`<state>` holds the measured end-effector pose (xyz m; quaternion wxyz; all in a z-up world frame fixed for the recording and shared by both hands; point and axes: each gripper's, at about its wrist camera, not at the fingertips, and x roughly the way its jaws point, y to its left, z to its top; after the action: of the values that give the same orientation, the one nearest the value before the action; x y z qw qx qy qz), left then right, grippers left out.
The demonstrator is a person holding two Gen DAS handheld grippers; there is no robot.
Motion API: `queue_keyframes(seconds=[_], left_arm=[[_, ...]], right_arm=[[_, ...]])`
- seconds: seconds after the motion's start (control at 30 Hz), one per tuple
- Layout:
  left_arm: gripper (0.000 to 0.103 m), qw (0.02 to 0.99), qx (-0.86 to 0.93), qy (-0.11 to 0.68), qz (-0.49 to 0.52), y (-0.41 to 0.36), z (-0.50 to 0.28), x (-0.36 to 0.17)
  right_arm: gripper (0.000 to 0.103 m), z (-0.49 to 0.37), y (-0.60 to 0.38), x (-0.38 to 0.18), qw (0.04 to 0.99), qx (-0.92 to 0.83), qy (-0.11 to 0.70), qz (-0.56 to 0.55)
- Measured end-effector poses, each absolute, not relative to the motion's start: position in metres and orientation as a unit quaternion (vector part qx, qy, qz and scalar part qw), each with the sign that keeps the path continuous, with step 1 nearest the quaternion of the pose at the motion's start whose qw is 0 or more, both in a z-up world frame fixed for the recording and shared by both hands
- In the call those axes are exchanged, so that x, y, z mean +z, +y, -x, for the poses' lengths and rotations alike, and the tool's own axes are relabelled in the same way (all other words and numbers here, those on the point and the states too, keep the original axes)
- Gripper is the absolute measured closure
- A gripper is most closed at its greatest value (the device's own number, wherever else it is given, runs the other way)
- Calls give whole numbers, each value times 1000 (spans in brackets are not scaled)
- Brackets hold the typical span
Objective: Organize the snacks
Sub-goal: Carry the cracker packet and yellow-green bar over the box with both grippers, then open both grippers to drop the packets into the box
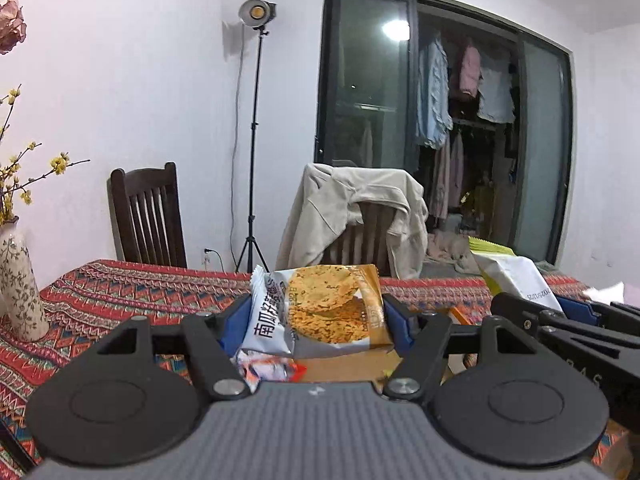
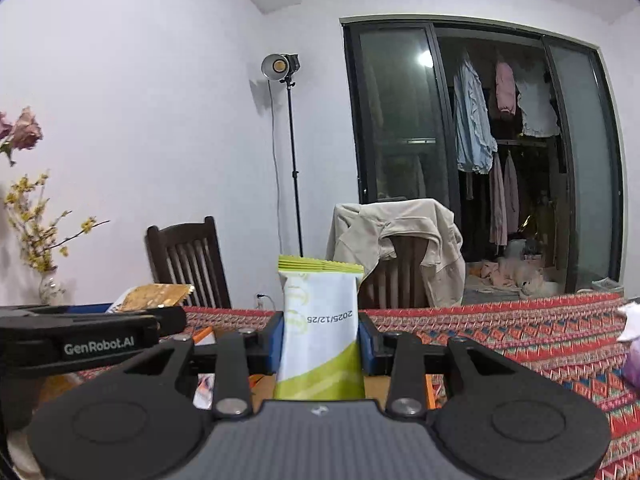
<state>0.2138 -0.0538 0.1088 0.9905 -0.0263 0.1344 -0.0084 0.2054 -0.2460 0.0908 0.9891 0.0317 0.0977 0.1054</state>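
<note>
Both grippers are up off the surface, each with a snack in its grasp. The left gripper has its blue-padded fingers clamped on the sides of a biscuit packet, a white and orange wrapper printed with round, seeded crackers, held flat and wide between them. Under it sits an open cardboard box, with a red and white wrapper lying in it at the left. Over on the right, the right gripper has its fingers pressed tight on a narrow white and green packet, standing upright with its crimped green edge at the top and a printed date across the front. From the right wrist view, the left gripper shows at the left edge, its packet's golden end poking up above it. The surface wears a red patterned cloth, and a flowered vase with yellow blossom sprigs stands at its left end. Behind are two dark wooden chairs, one draped with a beige jacket, a studio lamp on a stand, and a glass sliding door with clothes hanging beyond it.
</note>
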Motion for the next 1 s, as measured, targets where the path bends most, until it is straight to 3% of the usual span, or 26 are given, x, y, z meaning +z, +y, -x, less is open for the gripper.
queue_keyframes(seconds=[0.4, 0.8, 0.87, 0.97, 1.0], left_arm=[[34, 985, 30, 160, 51, -34, -284, 73], [33, 981, 41, 188, 18, -32, -299, 43], [27, 981, 35, 188, 16, -33, -298, 41], [11, 982, 34, 182, 21, -32, -295, 40], [1, 983, 36, 179, 25, -31, -294, 40]], right_arm=[[67, -271, -246, 66, 990, 80, 102, -56], [67, -297, -249, 29, 984, 87, 147, -60], [66, -300, -249, 27, 982, 89, 155, -59], [60, -300, -248, 24, 982, 86, 161, -55], [49, -299, -248, 23, 982, 83, 161, -53]])
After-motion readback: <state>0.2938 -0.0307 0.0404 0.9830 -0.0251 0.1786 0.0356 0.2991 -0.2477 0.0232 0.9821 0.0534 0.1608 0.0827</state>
